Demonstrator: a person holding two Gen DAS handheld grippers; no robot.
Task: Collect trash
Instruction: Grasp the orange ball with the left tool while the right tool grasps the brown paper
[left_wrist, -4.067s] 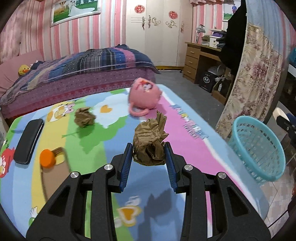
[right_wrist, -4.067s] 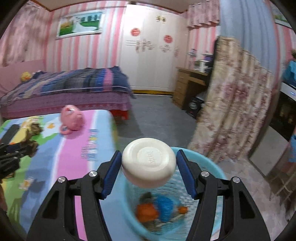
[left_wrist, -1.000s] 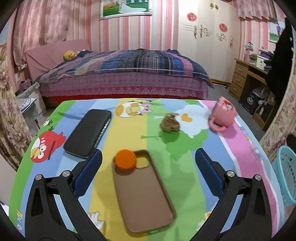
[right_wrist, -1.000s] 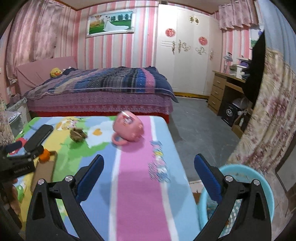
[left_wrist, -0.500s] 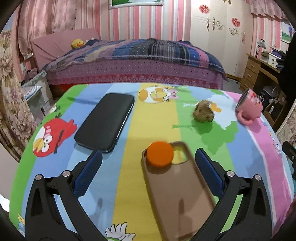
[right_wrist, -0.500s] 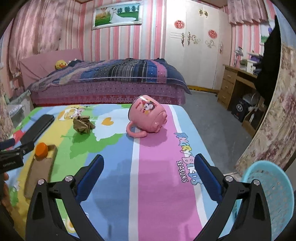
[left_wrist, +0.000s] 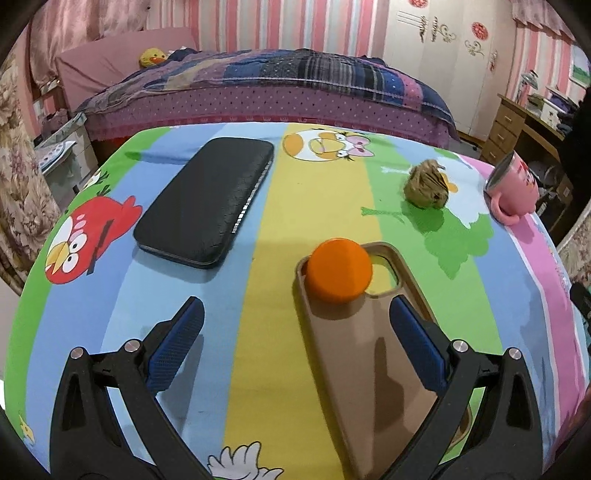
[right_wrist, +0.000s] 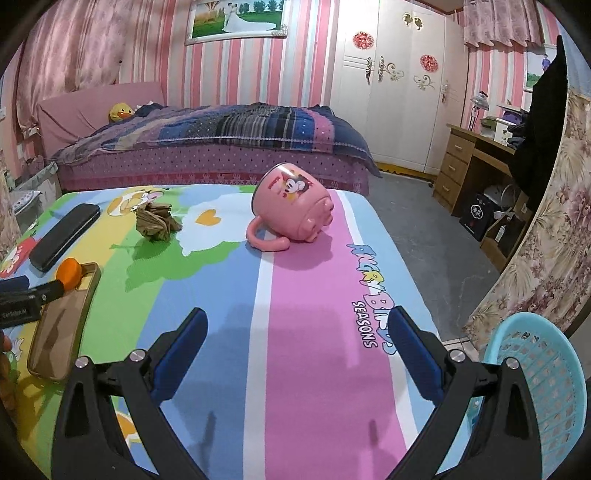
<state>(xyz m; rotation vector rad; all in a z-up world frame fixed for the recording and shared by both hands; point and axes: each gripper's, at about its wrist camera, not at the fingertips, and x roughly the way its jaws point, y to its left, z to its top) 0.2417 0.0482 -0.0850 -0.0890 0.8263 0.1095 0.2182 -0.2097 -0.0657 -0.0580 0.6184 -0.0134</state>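
An orange bottle cap (left_wrist: 340, 270) lies on the top end of a brown phone case (left_wrist: 373, 354); it also shows in the right wrist view (right_wrist: 69, 273). My left gripper (left_wrist: 295, 325) is open and empty, its jaws low over the table just short of the cap. A crumpled brown paper wad (left_wrist: 426, 184) lies farther right; it also shows in the right wrist view (right_wrist: 156, 221). My right gripper (right_wrist: 295, 332) is open and empty above the pink stripe of the tablecloth. A turquoise basket (right_wrist: 543, 384) stands on the floor at the table's right.
A black case (left_wrist: 207, 201) lies at the left of the table. A pink mug (right_wrist: 291, 210) lies on its side at the far right edge. A bed stands behind the table, a wooden desk (right_wrist: 476, 166) and a floral curtain (right_wrist: 550, 229) to the right.
My left gripper has moved forward and lower toward the orange cap. My right gripper has moved forward over the table, closer to the mug. Earlier held trash has left both grippers.
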